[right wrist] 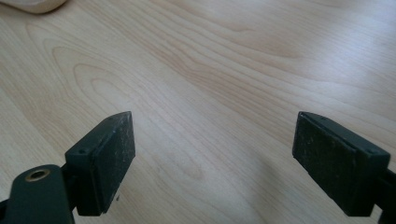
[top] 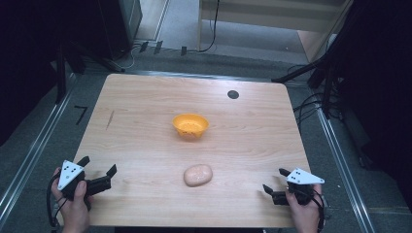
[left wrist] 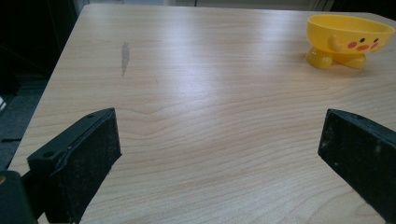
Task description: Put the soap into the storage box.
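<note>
Centrally on the wooden table (top: 145, 107) stands a yellow-orange bowl (top: 190, 125). From above its inside looks bare except for a few small dark specks on the bottom, too small to tell what they are. In the left gripper view the bowl (left wrist: 349, 39) shows a duck-like face on its side, with an orange beak between two pink cheek spots, and it rests on rounded yellow feet.

Nearer the person, well apart from the bowl, lies a pale pinkish-beige lump (top: 198, 174), smooth, rounded and roughly oval, like a bread roll or a piece of dough; which of these it is cannot be told. It lies flat on the table between the two tools, touching neither. Its edge peeks in at the top left of the right gripper view (right wrist: 35, 5).

At the near left corner the left tool (top: 99, 165) is held with its jaws wide apart and only bare wood between them. At the near right edge the right tool (top: 275, 180) likewise has its jaws apart, somewhat less wide, with nothing between them.
</note>
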`<action>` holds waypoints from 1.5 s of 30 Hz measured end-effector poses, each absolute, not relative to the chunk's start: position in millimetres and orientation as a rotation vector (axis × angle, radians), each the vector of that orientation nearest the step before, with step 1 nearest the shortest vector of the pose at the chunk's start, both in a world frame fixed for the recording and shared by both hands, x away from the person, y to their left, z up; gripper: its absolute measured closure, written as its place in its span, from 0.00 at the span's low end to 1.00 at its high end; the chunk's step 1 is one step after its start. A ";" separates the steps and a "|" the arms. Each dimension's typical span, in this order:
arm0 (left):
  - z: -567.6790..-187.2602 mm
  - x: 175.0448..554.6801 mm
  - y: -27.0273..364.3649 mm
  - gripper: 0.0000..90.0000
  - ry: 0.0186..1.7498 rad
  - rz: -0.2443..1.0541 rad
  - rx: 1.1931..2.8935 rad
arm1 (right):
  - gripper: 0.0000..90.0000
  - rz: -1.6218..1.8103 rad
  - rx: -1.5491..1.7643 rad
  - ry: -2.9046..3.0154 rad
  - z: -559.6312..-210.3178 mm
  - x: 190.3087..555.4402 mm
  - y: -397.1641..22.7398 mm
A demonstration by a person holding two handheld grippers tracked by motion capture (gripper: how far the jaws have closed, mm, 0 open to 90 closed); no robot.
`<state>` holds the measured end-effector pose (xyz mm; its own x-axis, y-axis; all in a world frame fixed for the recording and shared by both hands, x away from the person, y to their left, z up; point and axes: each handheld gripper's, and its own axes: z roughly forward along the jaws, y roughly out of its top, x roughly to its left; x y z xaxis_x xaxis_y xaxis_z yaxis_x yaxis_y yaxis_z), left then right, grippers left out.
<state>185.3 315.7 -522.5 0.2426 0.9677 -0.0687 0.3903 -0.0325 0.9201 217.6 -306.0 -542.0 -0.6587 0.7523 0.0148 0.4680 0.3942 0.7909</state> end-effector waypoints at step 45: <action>-522.7 187.1 313.3 0.00 1.293 0.790 1.608 | 0.31 0.810 0.417 2.874 -491.5 276.2 -212.6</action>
